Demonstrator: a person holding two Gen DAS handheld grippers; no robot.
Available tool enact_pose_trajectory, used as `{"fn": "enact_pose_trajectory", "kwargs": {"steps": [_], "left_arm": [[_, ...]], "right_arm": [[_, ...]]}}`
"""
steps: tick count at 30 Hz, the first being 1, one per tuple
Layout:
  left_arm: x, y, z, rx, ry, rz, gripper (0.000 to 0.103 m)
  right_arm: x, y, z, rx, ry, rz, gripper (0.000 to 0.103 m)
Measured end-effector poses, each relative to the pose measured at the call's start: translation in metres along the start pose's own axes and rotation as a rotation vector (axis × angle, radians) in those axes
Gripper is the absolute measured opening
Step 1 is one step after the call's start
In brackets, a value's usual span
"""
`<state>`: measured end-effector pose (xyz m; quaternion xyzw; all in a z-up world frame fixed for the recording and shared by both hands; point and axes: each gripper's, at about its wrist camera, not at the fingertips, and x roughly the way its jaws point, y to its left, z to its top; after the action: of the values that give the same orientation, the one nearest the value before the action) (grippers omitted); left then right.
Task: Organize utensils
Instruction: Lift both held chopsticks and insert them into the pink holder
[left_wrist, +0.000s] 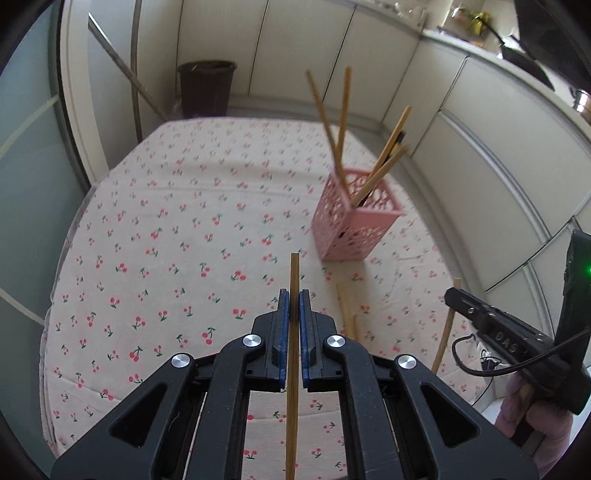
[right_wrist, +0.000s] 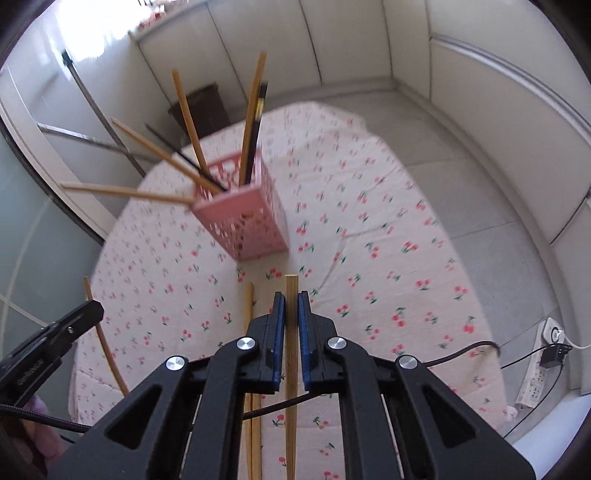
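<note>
L claw (left_wrist: 294, 310) clamped, R claw (right_wrist: 291, 310) clamped, prob. angled down

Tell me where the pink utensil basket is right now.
The pink basket stands on the cherry-print tablecloth, ahead and right in the left wrist view, ahead and left in the right wrist view, with chopsticks sticking out of it.

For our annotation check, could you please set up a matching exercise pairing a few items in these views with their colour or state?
Column one:
1. left gripper
2. basket
3. tablecloth
4. loose chopstick

Column two:
A. pink, holding upright chopsticks
B. lying flat on the cloth
C. shut on a bamboo chopstick
D. printed with red cherries

Pairs: 1-C, 2-A, 3-D, 4-B
</note>
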<state>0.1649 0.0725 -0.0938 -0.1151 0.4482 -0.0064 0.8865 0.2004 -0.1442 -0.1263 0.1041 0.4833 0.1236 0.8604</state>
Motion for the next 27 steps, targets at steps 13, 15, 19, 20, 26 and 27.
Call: {"fn": "enact_pose_trajectory", "kwargs": {"steps": [13,15,19,20,26,27], "left_arm": [[-0.069,-0.036,0.0,0.071,-0.209,-0.098,0.005],[-0.075,-0.044,0.008,0.072,-0.227,-0.099,0.005],[-0.085,-0.065,0.039,0.078,-0.264,-0.088,0.005],[-0.089,-0.071,0.049,0.079,-0.276,-0.088,0.005],[-0.108,-0.102,0.114,0.087,-0.366,-0.062,0.005],[-0.109,-0.106,0.123,0.085,-0.378,-0.055,0.005]], "right_arm": [[-0.107,-0.038,0.01,0.109,-0.249,0.106,0.007],[-0.119,-0.044,0.014,0.131,-0.282,0.121,0.008],[-0.129,-0.055,0.027,0.188,-0.321,0.158,0.007],[-0.132,-0.058,0.03,0.204,-0.33,0.167,0.007],[-0.132,-0.076,0.039,0.264,-0.339,0.19,0.008],[-0.13,-0.078,0.039,0.271,-0.333,0.192,0.008]]}}
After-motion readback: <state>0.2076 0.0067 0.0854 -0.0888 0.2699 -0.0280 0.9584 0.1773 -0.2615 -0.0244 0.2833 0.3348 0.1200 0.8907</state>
